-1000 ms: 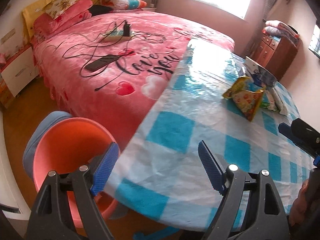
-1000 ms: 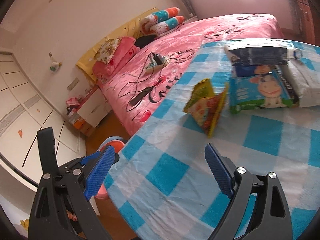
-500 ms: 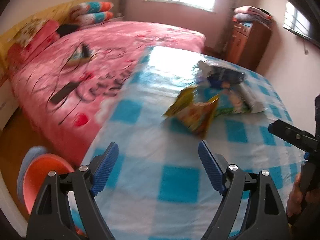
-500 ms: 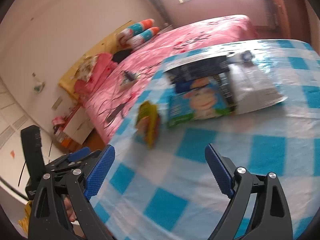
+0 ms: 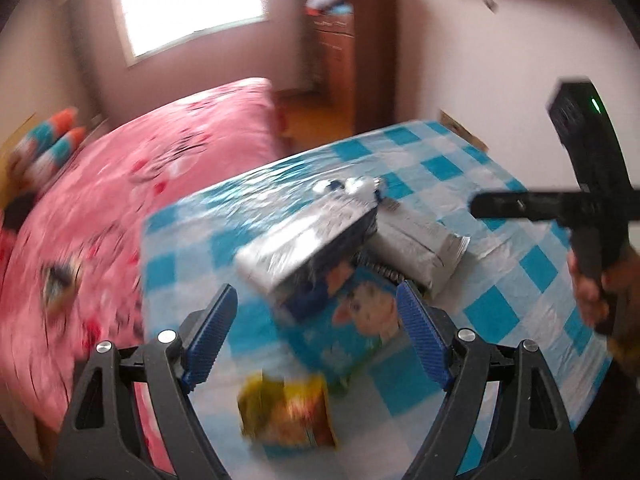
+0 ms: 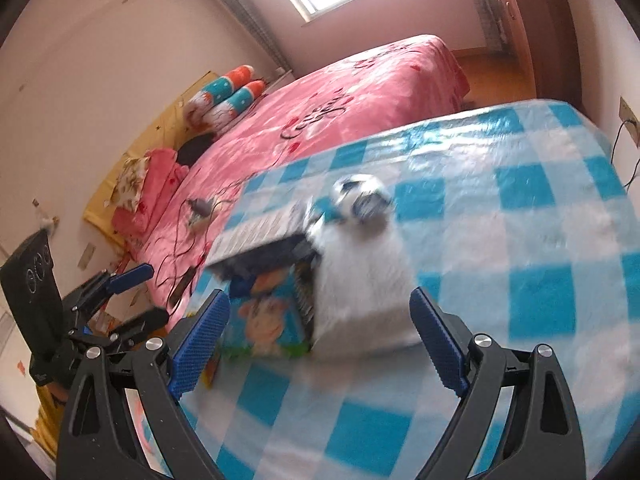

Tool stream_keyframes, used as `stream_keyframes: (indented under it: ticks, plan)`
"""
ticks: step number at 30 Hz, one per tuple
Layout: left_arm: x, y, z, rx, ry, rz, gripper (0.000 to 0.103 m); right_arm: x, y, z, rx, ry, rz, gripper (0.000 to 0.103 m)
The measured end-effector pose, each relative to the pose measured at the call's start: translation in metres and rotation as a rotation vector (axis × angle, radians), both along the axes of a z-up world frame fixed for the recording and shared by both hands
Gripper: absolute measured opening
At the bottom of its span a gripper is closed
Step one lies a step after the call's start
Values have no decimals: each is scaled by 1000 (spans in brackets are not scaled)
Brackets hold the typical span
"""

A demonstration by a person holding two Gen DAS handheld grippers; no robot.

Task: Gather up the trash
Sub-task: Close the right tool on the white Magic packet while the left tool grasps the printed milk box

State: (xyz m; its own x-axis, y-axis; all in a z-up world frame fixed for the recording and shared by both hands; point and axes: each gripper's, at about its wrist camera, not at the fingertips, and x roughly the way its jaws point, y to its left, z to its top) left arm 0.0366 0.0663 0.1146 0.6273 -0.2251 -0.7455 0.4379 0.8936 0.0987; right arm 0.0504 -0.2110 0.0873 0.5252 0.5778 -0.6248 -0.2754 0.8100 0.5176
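A pile of trash lies on the blue-and-white checked table (image 5: pixel 500 184). In the left wrist view a yellow snack bag (image 5: pixel 286 412) lies nearest, then a blue cartoon pack (image 5: pixel 352 328), a silver and dark wrapper (image 5: pixel 304 256), a pale grey packet (image 5: pixel 420 248) and a small crumpled wrapper (image 5: pixel 352 186). My left gripper (image 5: pixel 316 336) hovers open above the pile, gripping nothing. My right gripper (image 6: pixel 320 336) is open over the pale packet (image 6: pixel 360 288) and the cartoon pack (image 6: pixel 264 316). Each gripper shows in the other's view: right gripper (image 5: pixel 520 204), left gripper (image 6: pixel 140 296). Both frames are blurred.
A bed with a pink cover (image 5: pixel 120 208) runs along the table's left side, with cables and a power strip (image 6: pixel 200 212) on it. A wooden cabinet (image 5: pixel 352 60) stands by the far wall. A hand (image 5: pixel 592 292) holds the right gripper.
Both grippers swept across the table toward the trash pile, which now fills the space ahead of the fingers. The left view rolled, and the orange basin dropped out of sight.
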Motion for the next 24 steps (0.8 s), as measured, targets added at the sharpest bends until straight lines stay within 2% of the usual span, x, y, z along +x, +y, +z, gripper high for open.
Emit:
stream_keyframes:
  ticks: [4,8,12,16,24]
  plan:
    - [37,-12,-5,44,39,-103,82,38,1,-5,-4,13,15,90]
    - [70,-10,-13,11,139,-175,82,73,14,-11,-40,9,54,90]
    - [89,-15,-23,41,197,-242,82,97,28,-18,-68,0,85,90]
    - [98,-19,-29,46,231,-277,82,118,35,-29,-92,13,89,85]
    - [109,-25,-47,63,256,-292,82,138,46,-46,-113,25,117,85]
